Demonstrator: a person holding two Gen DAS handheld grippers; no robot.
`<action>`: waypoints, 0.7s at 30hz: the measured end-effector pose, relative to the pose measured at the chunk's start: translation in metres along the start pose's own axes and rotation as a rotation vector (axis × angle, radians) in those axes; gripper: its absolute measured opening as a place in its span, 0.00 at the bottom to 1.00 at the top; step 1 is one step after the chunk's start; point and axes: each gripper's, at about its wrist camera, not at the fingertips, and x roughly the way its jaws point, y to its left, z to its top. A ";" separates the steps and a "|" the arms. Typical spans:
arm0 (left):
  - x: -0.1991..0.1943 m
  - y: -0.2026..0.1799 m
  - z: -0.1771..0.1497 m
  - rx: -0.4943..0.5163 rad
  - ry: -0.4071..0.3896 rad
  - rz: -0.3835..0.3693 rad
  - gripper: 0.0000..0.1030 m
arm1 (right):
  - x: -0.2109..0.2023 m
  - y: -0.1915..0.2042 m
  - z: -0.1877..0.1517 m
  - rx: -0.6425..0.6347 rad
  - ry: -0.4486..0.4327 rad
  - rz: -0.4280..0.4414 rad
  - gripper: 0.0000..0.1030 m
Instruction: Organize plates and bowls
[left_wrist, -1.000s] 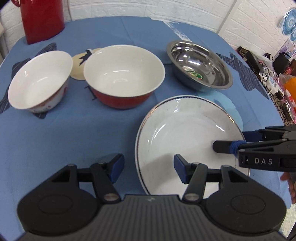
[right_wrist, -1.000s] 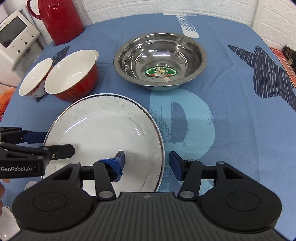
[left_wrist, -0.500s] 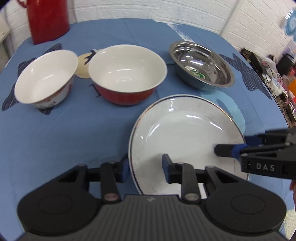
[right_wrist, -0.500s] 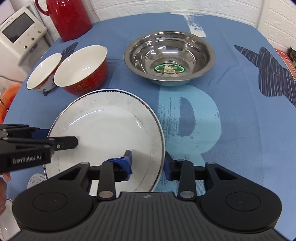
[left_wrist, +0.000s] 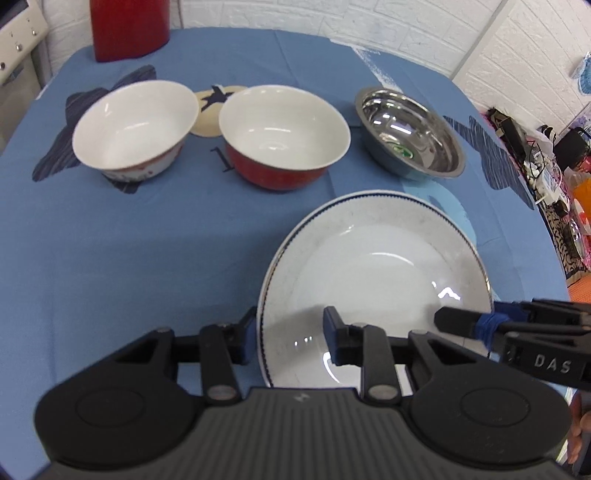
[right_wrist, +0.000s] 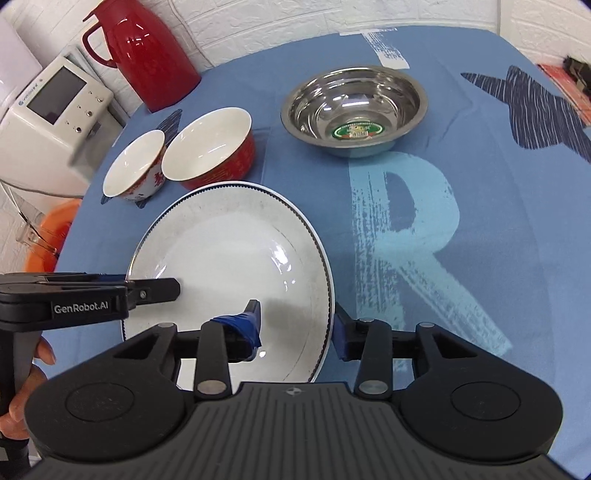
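The left gripper (left_wrist: 290, 334) has its fingers narrowed around the near left rim of the white plate (left_wrist: 373, 266), one pad outside the edge and one over the well; the right gripper (right_wrist: 297, 321) straddles the opposite rim the same way. Whether either pair actually presses the rim I cannot tell. The plate lies flat on the tabletop (left_wrist: 147, 236) between the two grippers, equally near both. Ahead of the fingers stand the red bowl (left_wrist: 284, 136), the white bowl (left_wrist: 135, 127) and the steel bowl (right_wrist: 354, 110), so any carry likely goes forward.
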 end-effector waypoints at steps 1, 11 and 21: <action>-0.004 -0.001 -0.001 0.007 -0.010 0.005 0.26 | 0.000 -0.003 -0.002 0.027 -0.009 0.016 0.24; -0.040 0.000 -0.017 0.010 -0.026 0.027 0.26 | -0.025 0.019 -0.021 0.026 -0.003 0.068 0.25; -0.106 0.032 -0.120 -0.025 -0.078 0.126 0.26 | -0.047 0.087 -0.104 -0.065 0.024 0.115 0.30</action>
